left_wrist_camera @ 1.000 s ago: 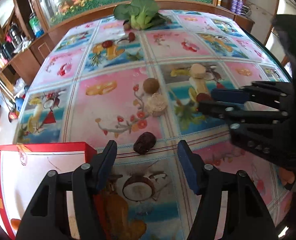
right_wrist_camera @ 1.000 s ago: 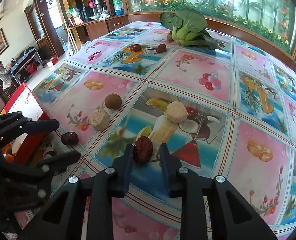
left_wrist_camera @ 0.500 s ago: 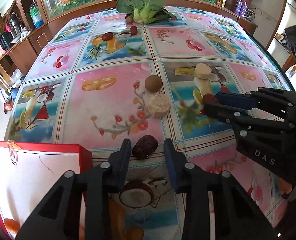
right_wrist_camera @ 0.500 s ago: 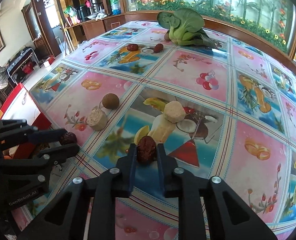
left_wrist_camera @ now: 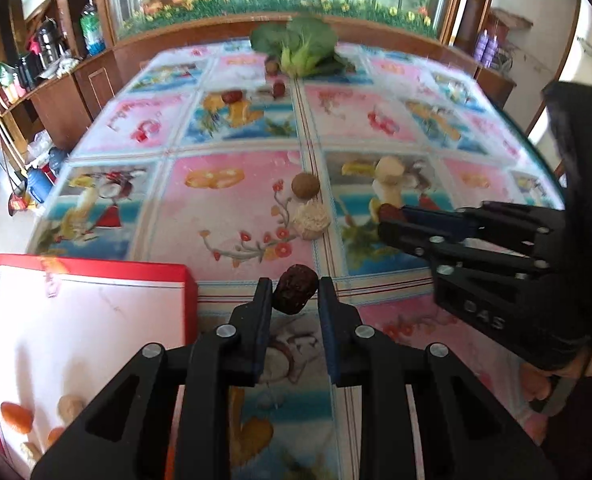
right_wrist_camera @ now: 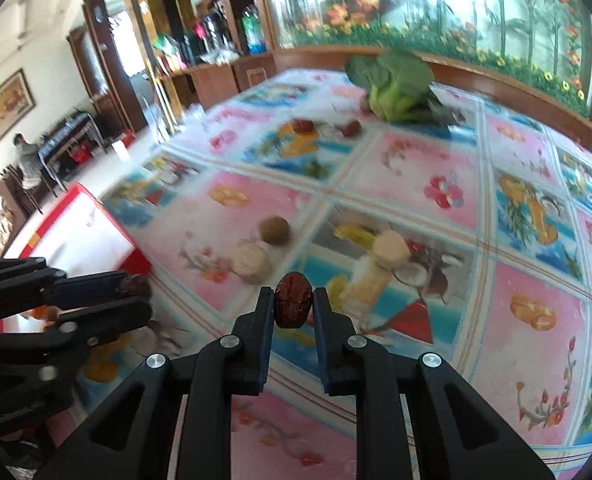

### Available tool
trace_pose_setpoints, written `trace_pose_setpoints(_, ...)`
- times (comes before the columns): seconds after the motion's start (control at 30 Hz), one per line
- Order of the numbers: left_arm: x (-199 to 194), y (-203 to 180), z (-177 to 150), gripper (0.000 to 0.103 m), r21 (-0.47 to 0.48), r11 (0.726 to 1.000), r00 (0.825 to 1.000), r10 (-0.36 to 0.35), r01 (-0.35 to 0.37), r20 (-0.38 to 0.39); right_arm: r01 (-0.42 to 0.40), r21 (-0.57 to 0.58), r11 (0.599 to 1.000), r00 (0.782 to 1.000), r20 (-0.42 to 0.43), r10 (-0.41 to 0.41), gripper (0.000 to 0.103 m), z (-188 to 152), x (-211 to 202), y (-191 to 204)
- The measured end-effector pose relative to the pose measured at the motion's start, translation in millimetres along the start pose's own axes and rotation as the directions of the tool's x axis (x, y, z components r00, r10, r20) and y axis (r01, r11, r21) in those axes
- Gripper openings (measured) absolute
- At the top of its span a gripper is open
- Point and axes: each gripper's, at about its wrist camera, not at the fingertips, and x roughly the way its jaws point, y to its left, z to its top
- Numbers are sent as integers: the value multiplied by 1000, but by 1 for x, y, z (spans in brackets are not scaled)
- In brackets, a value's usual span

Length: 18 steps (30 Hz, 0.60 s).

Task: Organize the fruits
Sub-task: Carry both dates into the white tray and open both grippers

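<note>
My left gripper (left_wrist_camera: 295,294) is shut on a dark brown date (left_wrist_camera: 296,300), held just above the tablecloth beside the red box (left_wrist_camera: 95,274). My right gripper (right_wrist_camera: 293,300) is shut on a reddish-brown date (right_wrist_camera: 293,307), lifted off the table. In the left wrist view the right gripper (left_wrist_camera: 384,218) reaches in from the right with its date (left_wrist_camera: 390,211) at the tips. The right wrist view shows the left gripper (right_wrist_camera: 133,294) at the left edge, next to the box (right_wrist_camera: 75,204).
A brown round fruit (left_wrist_camera: 305,186), a pale rough ball (left_wrist_camera: 311,222) and a pale round piece (left_wrist_camera: 390,168) lie mid-table. Two more dates (left_wrist_camera: 231,97) lie near a leafy green vegetable (left_wrist_camera: 300,46) at the far edge. Orange fruits (left_wrist_camera: 15,418) sit in the box.
My left gripper's fingers closed on the dark date and raised it. My right gripper tightened on the reddish date and lifted it clear of the cloth.
</note>
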Motion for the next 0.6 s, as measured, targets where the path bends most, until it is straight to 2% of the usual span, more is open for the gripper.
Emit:
trace_pose_setpoints(0.2, -55, 21, -19, 25, -50, 999, 995, 17, -12, 102, -105, 3, 994, 990, 92, 105, 17, -2, -14, 23)
trace_pose_setpoints(0.3, -80, 52, -34, 25, -122, 989, 983, 100, -82, 151, -144, 7, 990, 982, 122, 142, 17, -3, -16, 40)
trace_pose_setpoints(0.37, -88, 70, -41, 25, -167, 979, 977, 146, -119, 157, -199, 28, 980, 973, 126, 194, 17, -3, -16, 50)
trace_pose_setpoints(0.47, -95, 104, -52, 25, -246, 956, 968, 202, -162, 148, -208, -19, 978, 970, 125, 209, 17, -3, -13, 81)
trace_pose_setpoints(0.6, -95, 126, -64, 25, -285, 941, 964, 230, -185, 134, -257, -58, 965, 959, 106, 262, 17, 0, -2, 121)
